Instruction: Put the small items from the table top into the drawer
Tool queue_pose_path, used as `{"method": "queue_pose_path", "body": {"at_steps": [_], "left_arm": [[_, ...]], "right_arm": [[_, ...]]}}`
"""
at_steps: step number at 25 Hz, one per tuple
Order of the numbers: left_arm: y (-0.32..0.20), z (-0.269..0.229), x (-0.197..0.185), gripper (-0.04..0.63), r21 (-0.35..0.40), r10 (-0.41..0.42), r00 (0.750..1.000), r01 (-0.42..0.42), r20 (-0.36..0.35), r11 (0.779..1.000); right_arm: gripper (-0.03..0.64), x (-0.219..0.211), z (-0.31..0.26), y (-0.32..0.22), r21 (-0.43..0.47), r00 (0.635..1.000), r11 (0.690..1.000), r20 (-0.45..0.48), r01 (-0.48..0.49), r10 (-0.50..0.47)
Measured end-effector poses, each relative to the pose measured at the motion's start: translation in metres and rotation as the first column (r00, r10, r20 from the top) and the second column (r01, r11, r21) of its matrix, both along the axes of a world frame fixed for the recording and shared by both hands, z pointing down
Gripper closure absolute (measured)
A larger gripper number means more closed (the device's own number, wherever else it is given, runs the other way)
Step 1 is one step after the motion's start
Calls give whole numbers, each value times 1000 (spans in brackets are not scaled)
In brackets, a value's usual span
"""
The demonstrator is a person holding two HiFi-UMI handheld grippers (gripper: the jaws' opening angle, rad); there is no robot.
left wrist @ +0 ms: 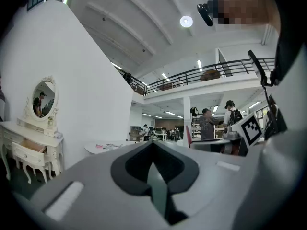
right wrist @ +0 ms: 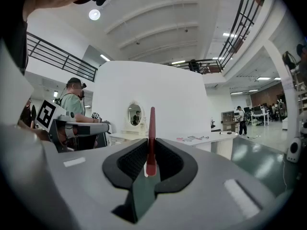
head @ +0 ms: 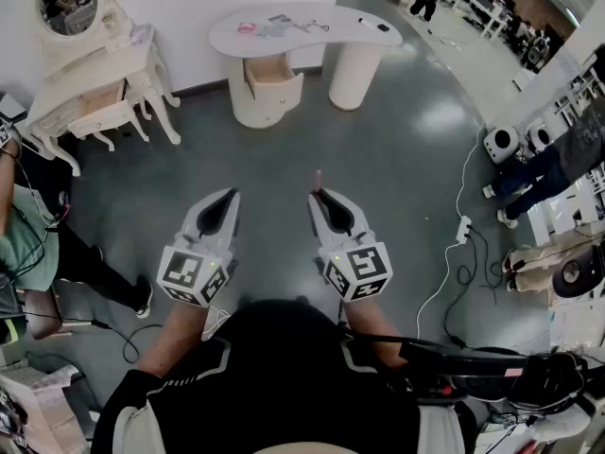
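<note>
Your left gripper (head: 230,196) has its jaws pressed together with nothing between them, and its own view (left wrist: 153,143) shows the same. Your right gripper (head: 318,196) is clamped on a thin red stick (right wrist: 152,126), which stands up from between the closed jaws and pokes past their tips (head: 319,178). You hold both grippers side by side at waist height above the grey floor (head: 378,159), jaws pointing toward the white table (head: 345,34), which stands well apart from you by the far wall. The small items lie on its tabletop: a pink item (head: 246,28) near the left end, a pale flat item (head: 280,22) just beside it toward the middle, and a dark item (head: 381,26) near the right end; what each one is cannot be told at this size. The drawer (head: 273,70) hangs pulled open under the left part of the tabletop, set in the left of the table's 2 round pedestals, and its wooden inside shows nothing you can make out. To the left of the table stands a cream dressing table (head: 90,88) with an oval mirror (head: 68,0). Another person in a green shirt (head: 21,239) is at the left edge of the head view.
</note>
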State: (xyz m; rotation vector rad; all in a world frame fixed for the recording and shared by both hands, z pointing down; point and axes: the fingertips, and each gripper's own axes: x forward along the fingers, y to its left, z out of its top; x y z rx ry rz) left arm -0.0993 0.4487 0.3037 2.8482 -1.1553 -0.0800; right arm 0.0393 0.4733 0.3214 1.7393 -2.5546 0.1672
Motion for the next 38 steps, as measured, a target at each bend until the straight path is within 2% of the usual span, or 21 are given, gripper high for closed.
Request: {"method": "queue_pose_path", "body": {"at_steps": [13, 26, 32, 38], "left_arm": [[-5, -1, -12, 595, -2, -16, 1000, 16, -17, 1000], [-12, 5, -27, 595, -10, 22, 1000, -22, -21, 1000], [-17, 9, -47, 595, -6, 45, 998, -45, -36, 999], [-26, 25, -61, 595, -39, 65, 996, -67, -55, 997]], "right_arm": [[563, -3, -5, -6, 24, 1000, 1000, -23, -16, 17], [560, -30, -11, -14, 22, 998, 999, 51, -27, 26], [560, -52, -7, -18, 13, 999, 999, 34, -43, 43], [561, -70, -4, -20, 8, 999, 999, -9, -54, 54]]}}
